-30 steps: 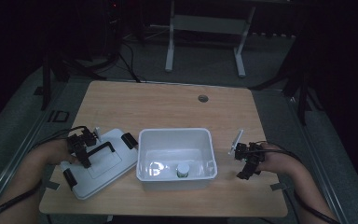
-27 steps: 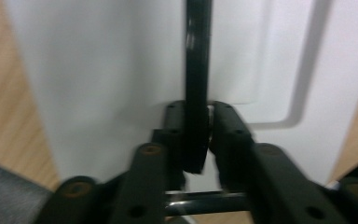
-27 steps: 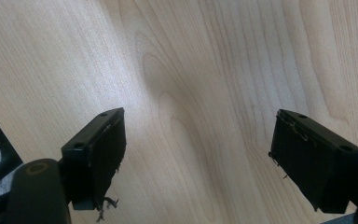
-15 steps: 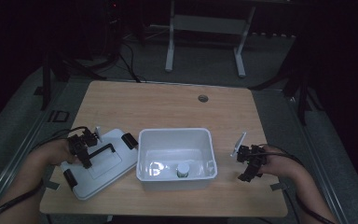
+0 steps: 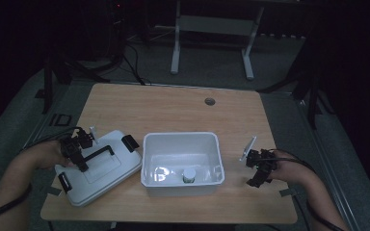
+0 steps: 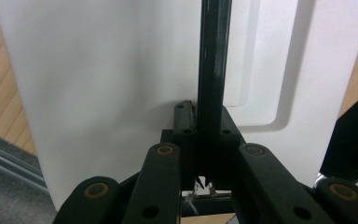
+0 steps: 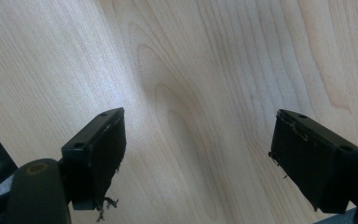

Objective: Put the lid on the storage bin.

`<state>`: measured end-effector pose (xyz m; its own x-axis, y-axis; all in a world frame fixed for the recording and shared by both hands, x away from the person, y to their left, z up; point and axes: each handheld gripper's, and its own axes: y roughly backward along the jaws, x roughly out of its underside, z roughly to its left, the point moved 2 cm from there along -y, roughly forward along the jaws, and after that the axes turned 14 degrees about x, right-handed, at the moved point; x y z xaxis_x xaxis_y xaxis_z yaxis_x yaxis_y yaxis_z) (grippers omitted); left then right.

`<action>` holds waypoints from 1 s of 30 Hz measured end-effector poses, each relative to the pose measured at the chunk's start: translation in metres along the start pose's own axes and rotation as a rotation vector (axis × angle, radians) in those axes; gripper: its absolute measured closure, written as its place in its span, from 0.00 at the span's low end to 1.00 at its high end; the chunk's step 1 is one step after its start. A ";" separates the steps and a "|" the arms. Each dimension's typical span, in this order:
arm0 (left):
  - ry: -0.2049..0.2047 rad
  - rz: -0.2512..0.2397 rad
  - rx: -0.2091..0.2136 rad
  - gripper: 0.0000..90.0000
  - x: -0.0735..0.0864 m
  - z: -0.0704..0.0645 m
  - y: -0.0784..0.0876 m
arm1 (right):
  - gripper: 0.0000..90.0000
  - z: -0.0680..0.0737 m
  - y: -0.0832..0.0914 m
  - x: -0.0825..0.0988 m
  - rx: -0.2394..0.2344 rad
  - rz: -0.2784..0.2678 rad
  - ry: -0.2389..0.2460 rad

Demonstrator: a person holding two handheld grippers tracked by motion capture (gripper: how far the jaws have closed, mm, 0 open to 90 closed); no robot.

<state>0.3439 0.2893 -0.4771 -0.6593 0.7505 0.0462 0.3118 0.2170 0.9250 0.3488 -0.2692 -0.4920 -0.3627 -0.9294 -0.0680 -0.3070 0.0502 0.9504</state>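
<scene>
Since earlier frame, left gripper (image 5: 79, 153) has risen slightly, jaws just closing, now clamped on black handle (image 6: 213, 70) of white lid (image 5: 99, 168) at table's (image 5: 173, 103) front-left corner. Right gripper (image 5: 258, 169) jaws apart, idle. Risk: thin handle slipping, lid tilting against bin (image 5: 181, 139).

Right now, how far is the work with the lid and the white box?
Done: a small jar already stands inside the open white box. In hand: the left claw is shut on the black handle of the white lid, which lies beside the box. Left: the lid is not yet on the box; the right claw waits open over the table.
</scene>
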 end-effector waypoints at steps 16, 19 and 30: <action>-0.027 -0.002 -0.020 0.93 0.013 -0.022 0.038 | 0.20 0.000 0.000 0.003 -0.009 0.000 -0.006; -0.031 -0.005 -0.032 0.93 0.016 -0.028 0.049 | 0.20 0.000 0.000 0.003 -0.008 0.000 -0.012; -0.061 -0.019 -0.089 0.93 0.022 -0.049 0.087 | 0.20 0.000 0.002 0.002 -0.004 -0.001 -0.007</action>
<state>0.3226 0.2940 -0.3771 -0.6210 0.7838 0.0075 0.2354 0.1774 0.9556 0.3473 -0.2709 -0.4899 -0.3684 -0.9270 -0.0707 -0.3036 0.0481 0.9516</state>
